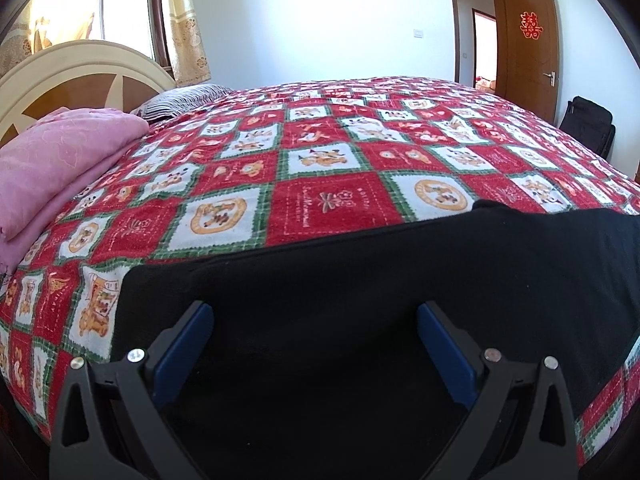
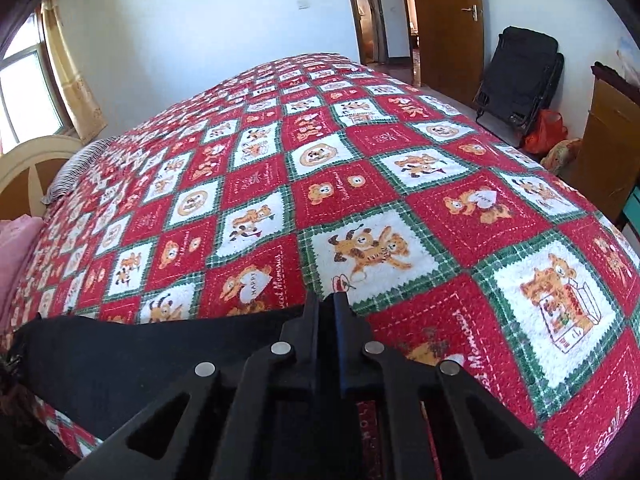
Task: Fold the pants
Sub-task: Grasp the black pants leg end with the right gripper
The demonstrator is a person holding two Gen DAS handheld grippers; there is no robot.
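Note:
Black pants (image 1: pixel 360 264) lie flat along the near edge of a bed covered by a red, white and green bear-print blanket (image 1: pixel 320 140). My left gripper (image 1: pixel 314 308) hovers just over the pants, jaws wide open, with the dark cloth beneath and between the blue pads (image 1: pixel 188 344). In the right wrist view the pants (image 2: pixel 160 352) stretch away to the left. My right gripper (image 2: pixel 326 300) is shut at their right end, the cloth's edge running in between its fingers. The blanket (image 2: pixel 360 184) spreads out ahead of it.
A folded pink quilt (image 1: pixel 52 160) and a striped pillow (image 1: pixel 184 98) sit by the cream headboard (image 1: pixel 80 72) at the left. Beyond the bed's right side are a wooden door (image 1: pixel 528 48), a black folded chair (image 2: pixel 516 72) and an orange bag (image 2: pixel 544 132).

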